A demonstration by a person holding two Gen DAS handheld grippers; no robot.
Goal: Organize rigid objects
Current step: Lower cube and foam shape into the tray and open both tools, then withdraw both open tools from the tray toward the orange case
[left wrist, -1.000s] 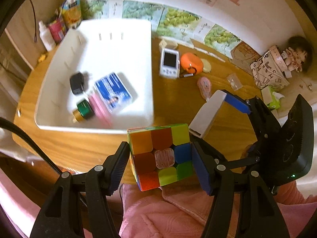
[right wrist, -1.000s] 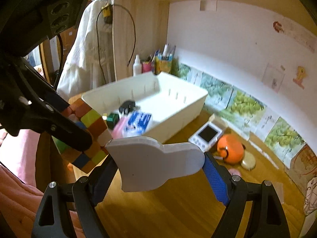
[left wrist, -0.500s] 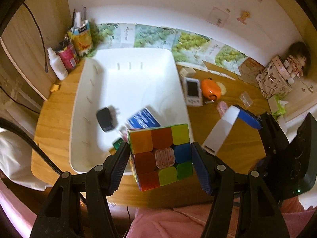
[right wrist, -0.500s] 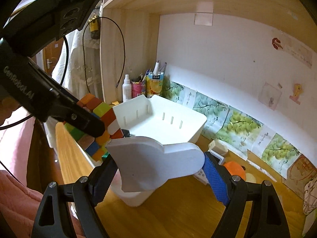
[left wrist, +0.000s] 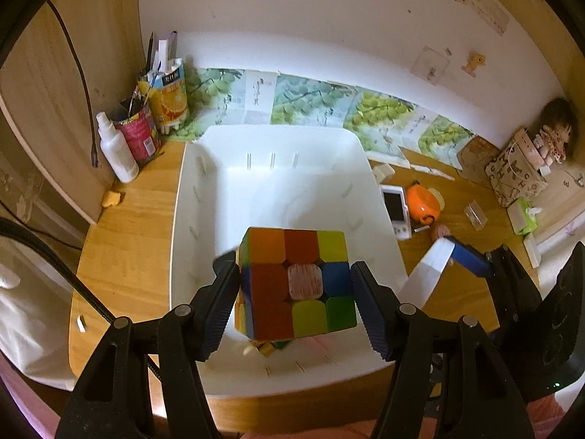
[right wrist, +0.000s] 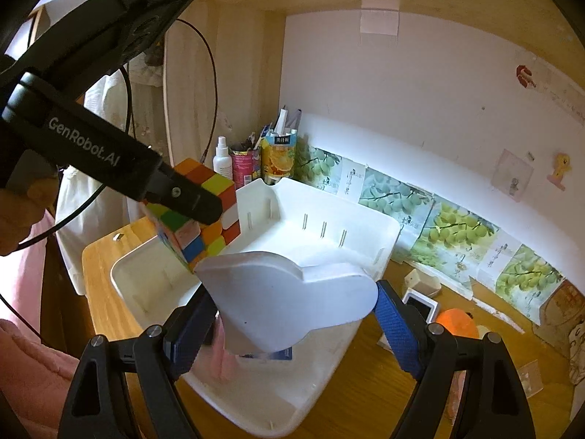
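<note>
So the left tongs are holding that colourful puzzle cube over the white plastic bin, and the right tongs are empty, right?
Not quite. The left tongs do hold the colourful puzzle cube over the white plastic bin, but the right tongs are not empty: they grip a flat white foam shape, as the right wrist view shows.

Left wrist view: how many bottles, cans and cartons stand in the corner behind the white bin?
white spray bottle: 1
pink can: 1
orange juice carton: 1
Total: 3
</note>
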